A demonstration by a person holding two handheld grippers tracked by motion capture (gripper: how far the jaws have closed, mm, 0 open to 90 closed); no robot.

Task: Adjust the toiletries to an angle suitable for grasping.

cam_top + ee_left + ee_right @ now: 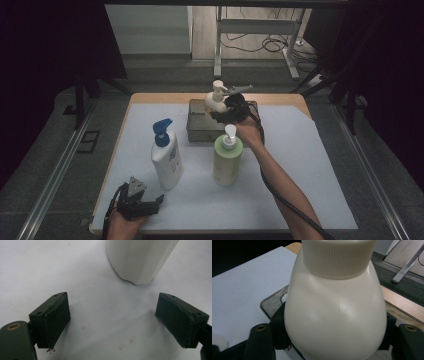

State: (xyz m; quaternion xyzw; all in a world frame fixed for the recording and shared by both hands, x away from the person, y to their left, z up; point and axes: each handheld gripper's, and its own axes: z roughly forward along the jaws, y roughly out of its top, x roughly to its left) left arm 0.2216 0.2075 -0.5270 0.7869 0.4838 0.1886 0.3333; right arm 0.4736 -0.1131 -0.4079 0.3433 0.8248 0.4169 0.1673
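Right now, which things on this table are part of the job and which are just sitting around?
In the job:
- cream pump bottle, between the right gripper fingers
- grey tray beneath it

Sitting around:
- white bottle with blue pump
- green bottle with white pump
- left gripper, open, idle

The cream pump bottle [335, 312] I'm working on stands upright in the grey metal tray [196, 125] at the far side of the table. It has a rounded, bulbous body that narrows up to a ribbed screw collar, with a pale pump head on top. Its wide belly sits between my right fingers, one on each flank; I cannot tell whether they press on it. The plastic is smooth and glossy, with no label on the side facing me.
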